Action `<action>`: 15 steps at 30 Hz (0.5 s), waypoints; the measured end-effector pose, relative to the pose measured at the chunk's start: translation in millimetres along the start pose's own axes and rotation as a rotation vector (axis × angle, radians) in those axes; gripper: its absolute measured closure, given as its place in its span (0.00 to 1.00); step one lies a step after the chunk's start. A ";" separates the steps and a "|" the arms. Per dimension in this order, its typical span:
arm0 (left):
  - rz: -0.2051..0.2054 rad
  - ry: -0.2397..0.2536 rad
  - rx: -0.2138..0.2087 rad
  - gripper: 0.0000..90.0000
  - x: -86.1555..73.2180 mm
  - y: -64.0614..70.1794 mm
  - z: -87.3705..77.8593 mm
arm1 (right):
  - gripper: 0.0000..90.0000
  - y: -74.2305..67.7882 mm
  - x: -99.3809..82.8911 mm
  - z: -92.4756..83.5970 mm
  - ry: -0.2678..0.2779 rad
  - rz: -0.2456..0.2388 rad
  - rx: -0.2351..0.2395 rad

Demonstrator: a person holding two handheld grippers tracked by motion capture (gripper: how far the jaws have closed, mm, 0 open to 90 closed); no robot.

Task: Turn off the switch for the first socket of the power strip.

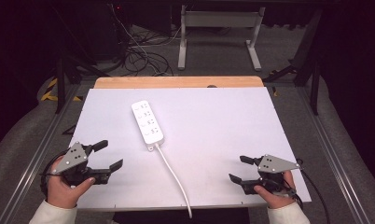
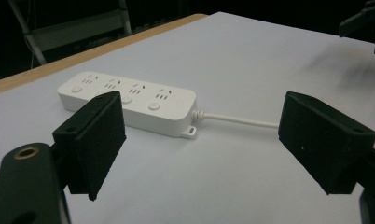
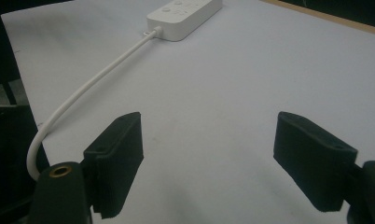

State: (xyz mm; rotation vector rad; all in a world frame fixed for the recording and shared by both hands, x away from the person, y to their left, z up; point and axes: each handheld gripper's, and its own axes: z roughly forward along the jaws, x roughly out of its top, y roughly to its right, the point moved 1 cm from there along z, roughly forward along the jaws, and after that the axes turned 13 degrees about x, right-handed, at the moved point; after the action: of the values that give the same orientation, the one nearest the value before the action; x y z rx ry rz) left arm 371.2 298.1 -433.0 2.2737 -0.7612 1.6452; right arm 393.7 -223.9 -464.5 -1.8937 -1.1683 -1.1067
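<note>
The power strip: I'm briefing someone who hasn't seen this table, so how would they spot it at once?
Start at the white table with the wooden strip along its far edge. Left of the middle lies the power strip, a long white bar with four sockets and four round buttons. Its white cable runs off the near edge between the left gripper and right gripper; nothing else lies there.

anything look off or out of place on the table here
Nothing stands out. The white power strip lies flat and slightly angled on the table, intact, its cord trailing off the near edge. The left gripper and right gripper are open and empty, apart from it.
</note>
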 end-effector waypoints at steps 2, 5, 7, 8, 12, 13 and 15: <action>-0.001 -0.010 0.008 0.17 -5.5 -0.8 -1.3 | 0.28 0.0 -0.1 0.0 -0.001 0.000 0.000; 0.000 -0.032 0.023 0.17 -14.4 -2.9 -4.8 | 0.28 0.2 -0.4 -0.1 -0.003 -0.001 0.000; -0.005 -0.044 0.032 0.17 -18.9 -3.5 -7.0 | 0.28 0.2 -0.6 0.1 -0.004 0.000 0.000; -0.002 -0.052 0.034 0.17 -21.2 -3.8 -8.1 | 0.28 0.3 -0.7 0.1 -0.004 -0.001 0.000; -0.016 -0.062 0.037 0.17 -32.6 -4.7 -9.1 | 0.28 0.6 -1.1 0.3 -0.007 -0.001 -0.001; -0.027 -0.059 0.042 0.17 -36.1 -4.8 -9.1 | 0.28 0.6 -1.2 0.3 -0.008 -0.002 0.000; -0.061 -0.047 0.040 0.19 -43.9 -3.1 -8.9 | 0.28 0.5 -1.4 0.4 -0.010 -0.003 0.001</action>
State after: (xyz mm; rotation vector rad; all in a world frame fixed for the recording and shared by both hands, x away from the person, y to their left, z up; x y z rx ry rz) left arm 355.3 316.8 -470.5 2.3467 -0.6683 1.5995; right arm 393.9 -224.2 -466.0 -1.8986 -1.1775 -1.0993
